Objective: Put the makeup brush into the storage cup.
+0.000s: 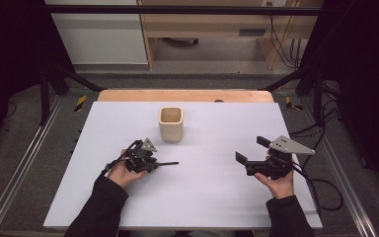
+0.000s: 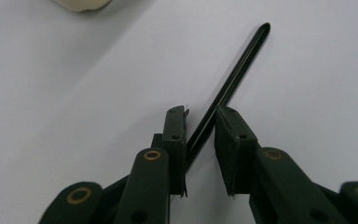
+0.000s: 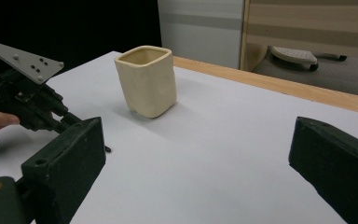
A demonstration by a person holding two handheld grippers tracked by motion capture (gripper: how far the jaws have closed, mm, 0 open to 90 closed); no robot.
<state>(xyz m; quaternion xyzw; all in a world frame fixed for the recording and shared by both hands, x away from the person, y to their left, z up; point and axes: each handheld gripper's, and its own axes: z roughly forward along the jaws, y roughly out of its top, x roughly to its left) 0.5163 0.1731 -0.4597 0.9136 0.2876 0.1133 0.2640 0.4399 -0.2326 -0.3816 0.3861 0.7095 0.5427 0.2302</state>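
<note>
The left hand-held gripper (image 1: 154,159) rests low on the white desk (image 1: 212,197), its jaws narrowed around a thin black plastic stick (image 2: 228,86), something like a slim pen or stirrer. In the left gripper view the stick runs between the two pads and out ahead of them, lying flat on the desk; the jaws stand close on either side, though a sliver of gap shows at one pad, so I judge the grip is closing rather than firmly made. In the high view the stick's free end points toward the middle of the desk, just this side of the cream square-mouthed ceramic cup (image 1: 170,124), which stands upright and apart from it.

The right hand-held gripper (image 1: 249,159) hovers well off to the other side, jaws spread wide and holding nothing, facing the cup.

The stick looks light, stiff and smooth, so it will likely pivot or slide between the pads if pinched near its end. Taking it nearer the middle, squarely across its width, should keep it from drooping. The cup seems heavier and glazed, probably breakable; it is best gripped across one wall at the rim.
</note>
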